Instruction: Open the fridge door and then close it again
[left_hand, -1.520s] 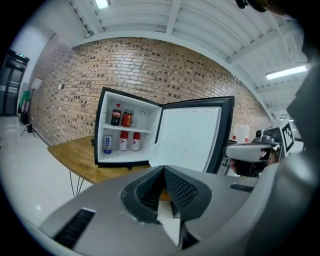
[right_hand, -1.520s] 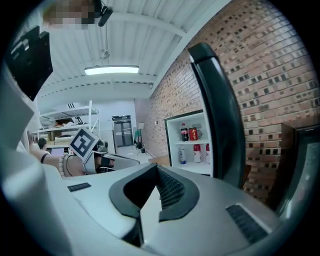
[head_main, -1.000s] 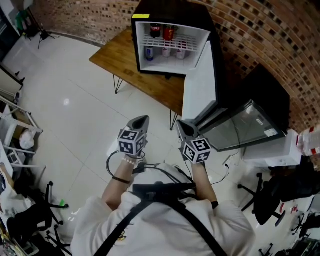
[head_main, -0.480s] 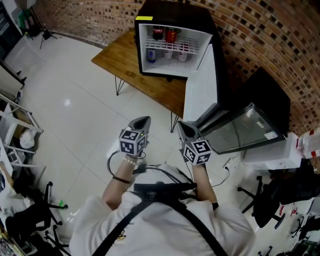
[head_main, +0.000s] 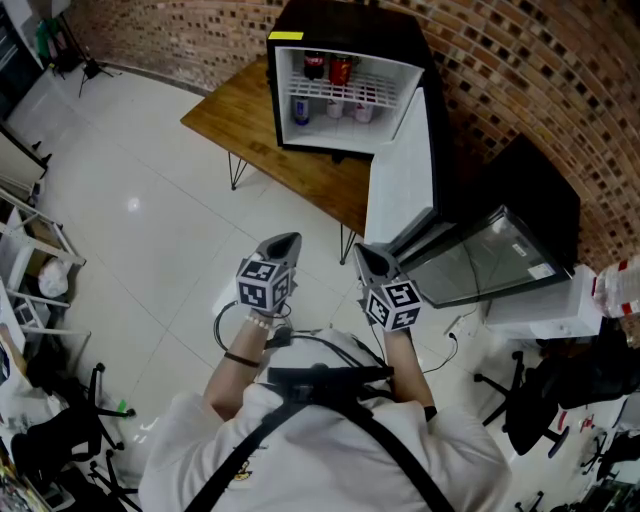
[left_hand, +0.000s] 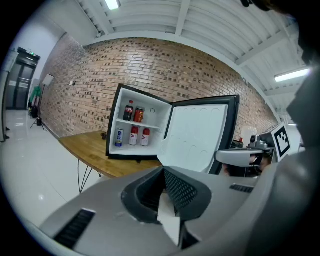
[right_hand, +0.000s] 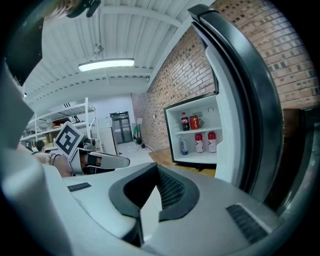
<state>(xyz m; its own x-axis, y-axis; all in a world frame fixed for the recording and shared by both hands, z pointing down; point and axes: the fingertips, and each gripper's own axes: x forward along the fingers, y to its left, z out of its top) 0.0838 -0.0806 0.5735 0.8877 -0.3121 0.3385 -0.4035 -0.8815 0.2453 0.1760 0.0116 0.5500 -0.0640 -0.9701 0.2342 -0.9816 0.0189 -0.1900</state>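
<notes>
Black mini fridge (head_main: 345, 20) sits on a wooden worktop (head_main: 240, 115) against the brick wall (head_main: 520, 60), and its door (head_main: 400, 165) is already swung wide open, white inner side facing out, hinged on the fridge's right side as the head view shows it. You can see straight in: bottles and cans (head_main: 325, 65) on the upper shelf, a few more below. So I'd say the opening half is done and closing is what's left. Both grippers are well back from the fridge, held close in front of the person and over the floor (head_main: 150, 220). The left gripper (head_main: 285, 241) has its fingers (left_hand: 182, 190) clenched together with nothing between them. The right gripper (head_main: 365, 250) is the same, fingers (right_hand: 170, 187) pinched nearly shut on nothing. Neither one is touching the fridge or its door. The right gripper is the nearer of the two to the door's free edge, which looms just beside it in the right gripper view. My guess for the next move: bring that gripper up to the outer face of the door near the free edge and push it round toward the fridge body until it seats. No grab needed, closed fingers can shove fine. One thing to watch is pushing too hard and nudging the whole fridge along the worktop.
</notes>
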